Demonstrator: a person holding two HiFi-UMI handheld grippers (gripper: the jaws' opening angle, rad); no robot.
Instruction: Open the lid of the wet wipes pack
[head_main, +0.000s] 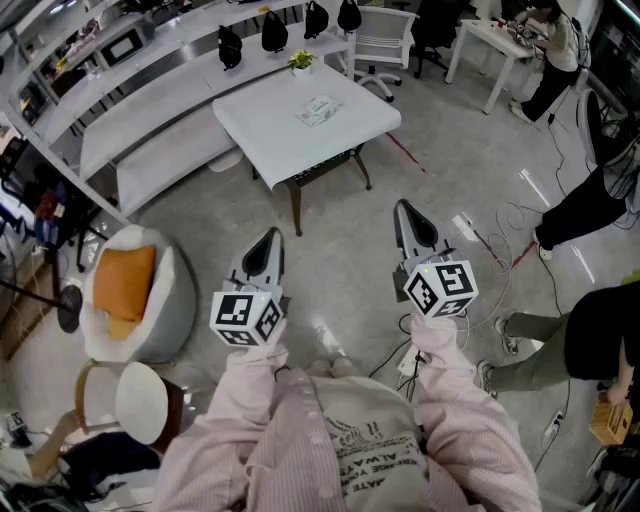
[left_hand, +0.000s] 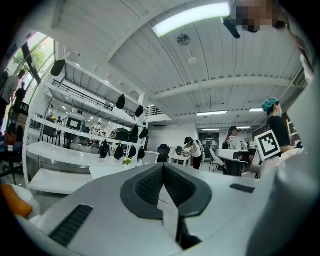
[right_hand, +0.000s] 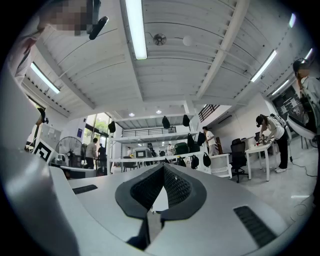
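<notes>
Approach is needed; wet wipes pack (head_main: 319, 110) lies on the table (head_main: 262, 142), well apart from left gripper (head_main: 266, 245) and right gripper (head_main: 410, 222), both closed, empty; jaws are best parted at the table.

Grey floor (head_main: 340, 240) was seen under a white table (head_main: 260, 130); white shelves (head_main: 150, 100) w/ black bags (head_main: 274, 32) were set behind; ceiling (left_hand: 235, 55) was lit by strip lights (left_hand: 192, 17).

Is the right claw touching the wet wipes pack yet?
Apart. The head view shows the right claw held over the floor, well short of the white table where the wet wipes pack lies.
</notes>
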